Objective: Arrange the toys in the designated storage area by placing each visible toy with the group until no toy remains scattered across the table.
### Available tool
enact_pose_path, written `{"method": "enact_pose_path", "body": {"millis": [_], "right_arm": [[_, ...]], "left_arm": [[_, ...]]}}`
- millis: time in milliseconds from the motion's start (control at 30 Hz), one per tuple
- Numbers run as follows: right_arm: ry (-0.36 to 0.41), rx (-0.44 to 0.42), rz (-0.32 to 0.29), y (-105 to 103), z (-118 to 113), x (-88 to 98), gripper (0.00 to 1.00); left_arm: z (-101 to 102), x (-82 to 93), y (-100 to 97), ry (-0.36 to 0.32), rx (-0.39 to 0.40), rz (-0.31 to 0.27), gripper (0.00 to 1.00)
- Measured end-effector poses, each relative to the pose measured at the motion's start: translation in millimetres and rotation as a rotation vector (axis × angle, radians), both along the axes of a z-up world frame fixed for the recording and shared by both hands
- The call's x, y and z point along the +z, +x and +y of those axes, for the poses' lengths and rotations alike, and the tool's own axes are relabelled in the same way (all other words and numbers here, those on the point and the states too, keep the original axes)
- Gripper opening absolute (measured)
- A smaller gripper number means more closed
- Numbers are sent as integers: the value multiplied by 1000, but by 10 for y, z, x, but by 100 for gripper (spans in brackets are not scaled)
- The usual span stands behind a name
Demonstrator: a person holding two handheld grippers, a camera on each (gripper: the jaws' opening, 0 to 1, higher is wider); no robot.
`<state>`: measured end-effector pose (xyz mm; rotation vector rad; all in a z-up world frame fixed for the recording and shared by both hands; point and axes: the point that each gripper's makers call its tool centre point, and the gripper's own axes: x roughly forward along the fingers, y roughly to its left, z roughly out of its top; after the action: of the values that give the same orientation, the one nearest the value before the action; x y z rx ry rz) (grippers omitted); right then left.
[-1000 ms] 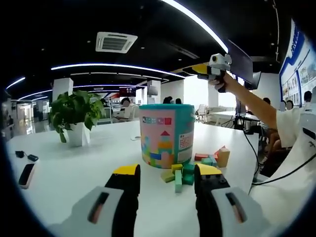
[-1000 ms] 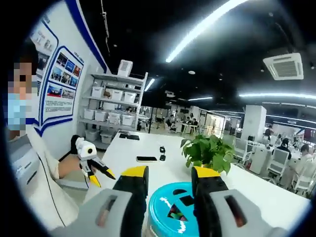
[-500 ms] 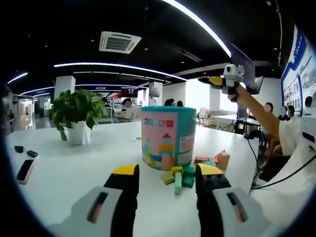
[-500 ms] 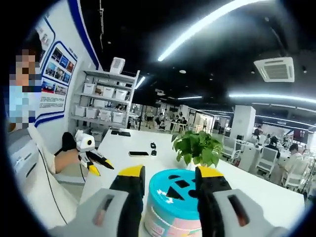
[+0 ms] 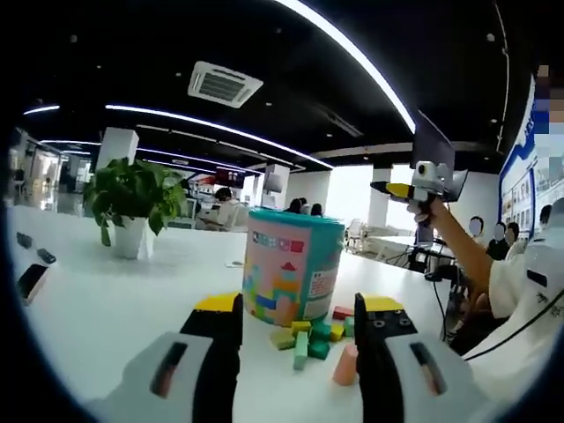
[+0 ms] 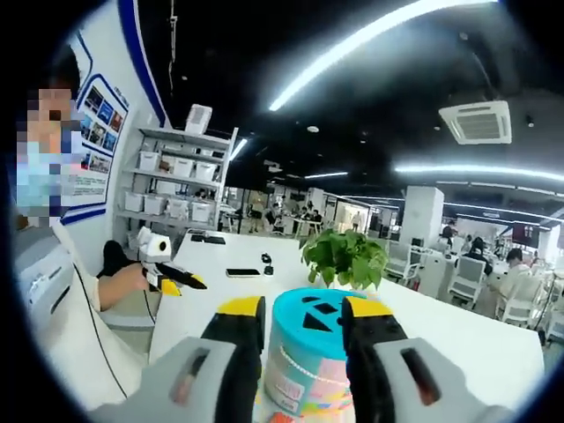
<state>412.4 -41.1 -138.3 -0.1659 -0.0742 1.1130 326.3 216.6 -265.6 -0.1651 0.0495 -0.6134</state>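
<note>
A teal-lidded toy bucket with block pictures on its side stands on the white table. Several coloured blocks lie at its foot, with a pink block nearest me. My left gripper is open just above the table, short of the blocks, with nothing between its jaws. A hand holds my right gripper high in the air to the right. In the right gripper view, that gripper is open, and the bucket with shape holes in its lid stands beyond its jaws. The left gripper shows at left.
A potted plant stands on the table behind the bucket, also seen as the plant. A dark phone and small items lie at the far left edge. Shelves with bins line the wall. A person's sleeve is at right.
Both cameras have moved. The right gripper has come lower and nearer the bucket, which now rises between its jaws. The left view has shifted, and a pink block now shows near its right jaw.
</note>
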Motion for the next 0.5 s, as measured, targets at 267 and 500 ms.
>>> {"method": "enact_pose_path", "body": {"millis": [267, 500], "right_arm": [[-8, 33, 5, -218, 14, -91, 38], [20, 9, 0, -321, -102, -265, 36]], "left_arm": [[-8, 40, -44, 11, -18, -23, 48], [-28, -49, -32, 70, -18, -4, 48]]}}
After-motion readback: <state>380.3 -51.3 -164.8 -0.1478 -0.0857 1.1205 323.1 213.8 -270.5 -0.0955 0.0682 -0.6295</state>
